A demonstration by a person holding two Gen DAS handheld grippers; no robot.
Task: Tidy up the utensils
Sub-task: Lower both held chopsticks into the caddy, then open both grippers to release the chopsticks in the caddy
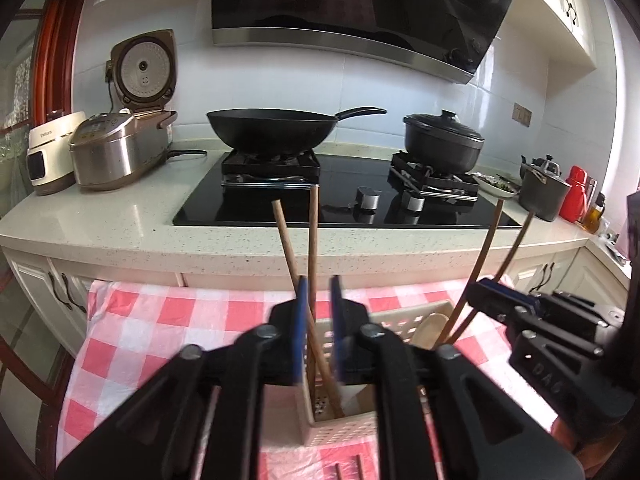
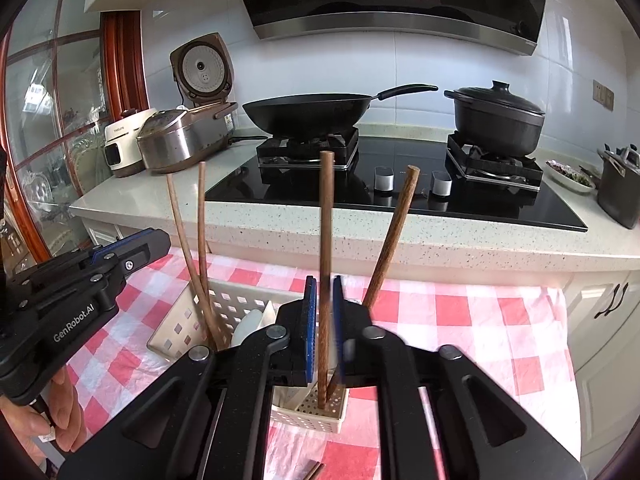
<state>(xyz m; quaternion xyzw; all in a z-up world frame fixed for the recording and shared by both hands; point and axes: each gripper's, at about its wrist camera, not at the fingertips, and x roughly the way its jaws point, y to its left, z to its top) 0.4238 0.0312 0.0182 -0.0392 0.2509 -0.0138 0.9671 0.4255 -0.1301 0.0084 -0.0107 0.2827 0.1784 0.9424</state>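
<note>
Left gripper (image 1: 318,320): above the near end of the basket (image 1: 348,426); pads a little apart, gap wider than one stick.
Left pair of chopsticks (image 1: 313,240): standing in the basket, crossed low down; one near upright and rising through the gap between the pads, the other leaning left behind the left pad.
Left grip: no clear contact with either stick.
Right gripper (image 2: 325,320): over another compartment of the basket (image 2: 308,416); pads narrow, close on both sides of an upright stick.
Right grip: cannot tell whether pressing or just beside; right pad blurred.
Right pair of chopsticks (image 2: 326,220): tips down in the holed compartment, one upright between the pads, the other tilted right, outside them.
Wooden spoon (image 1: 434,328): in the middle of the basket, between the two pairs.
Tablecloth (image 1: 160,320): red and white check, under the basket.
Behind: counter (image 1: 120,216) with stove (image 1: 344,200), wok (image 1: 276,130), lidded pot (image 1: 442,144), open rice cooker (image 1: 120,148).
</note>
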